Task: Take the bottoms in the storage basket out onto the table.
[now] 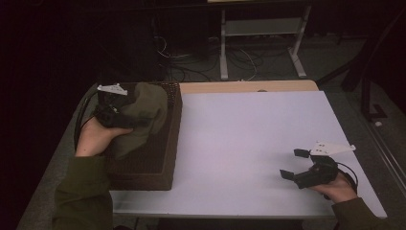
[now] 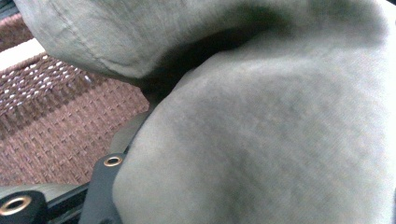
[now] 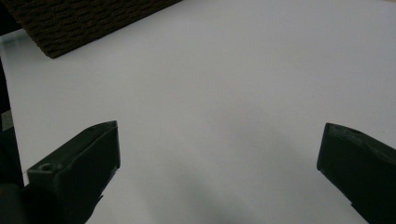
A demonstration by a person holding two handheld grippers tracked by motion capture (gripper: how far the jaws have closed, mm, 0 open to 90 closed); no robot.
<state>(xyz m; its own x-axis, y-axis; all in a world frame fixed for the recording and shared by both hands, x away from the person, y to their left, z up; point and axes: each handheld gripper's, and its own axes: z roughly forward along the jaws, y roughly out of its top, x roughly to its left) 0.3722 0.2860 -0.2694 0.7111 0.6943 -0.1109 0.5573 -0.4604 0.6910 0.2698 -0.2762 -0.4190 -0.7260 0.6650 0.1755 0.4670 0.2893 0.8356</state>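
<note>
white tabletop (image 1: 249, 143) takes up most of the scene, with a strip of bare wood (image 1: 249, 86) along its far edge. behind it on the dark floor there's a tangle of cables (image 1: 191, 62) next to a light metal desk frame (image 1: 261, 33) with 2 legs, and a dark stand (image 1: 368, 96) off at the right

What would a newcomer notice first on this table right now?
First, the olive cloth bunched in the left gripper above the brown woven basket at the table's left edge. Then the bare white table, with the right gripper resting near its front right corner, jaws wide open with nothing between them.
</note>
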